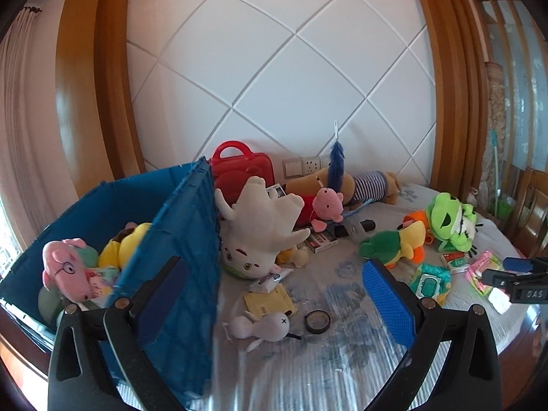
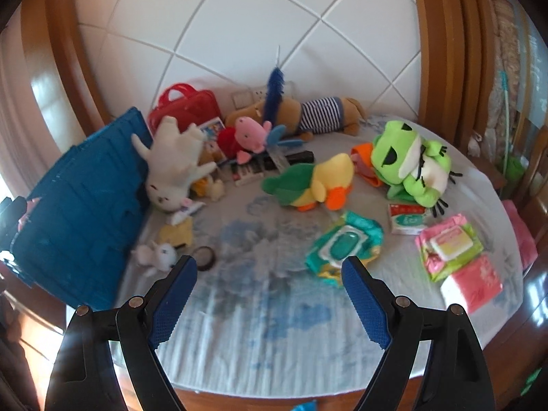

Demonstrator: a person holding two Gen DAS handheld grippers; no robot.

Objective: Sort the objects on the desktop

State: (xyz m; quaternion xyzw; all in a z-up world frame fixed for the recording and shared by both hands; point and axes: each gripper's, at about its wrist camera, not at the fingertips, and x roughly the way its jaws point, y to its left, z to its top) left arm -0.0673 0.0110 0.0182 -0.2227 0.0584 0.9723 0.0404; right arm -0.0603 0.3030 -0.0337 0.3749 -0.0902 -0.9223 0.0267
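Observation:
A blue crate [image 1: 185,239] stands at the table's left and holds a pink pig plush [image 1: 68,274] and a yellow plush [image 1: 123,243]. My left gripper [image 1: 277,298] is open and empty, its jaws straddling the crate's right wall. A white plush [image 1: 263,229] leans head-down against the crate. A small white doll [image 1: 263,325] and a tape roll [image 1: 317,322] lie in front. My right gripper [image 2: 270,294] is open and empty above the tablecloth, short of a teal wipes pack [image 2: 346,243]. A duck plush [image 2: 315,181] and green frog plush [image 2: 407,164] lie beyond.
A red toy case [image 2: 185,109], a pink pig plush [image 2: 246,137], a striped dog plush [image 2: 308,116] and a blue feather [image 2: 274,92] sit by the back wall. Pink tissue packs [image 2: 452,246] lie right. The round table edge [image 2: 308,390] is near. The right gripper also shows in the left wrist view [image 1: 513,277].

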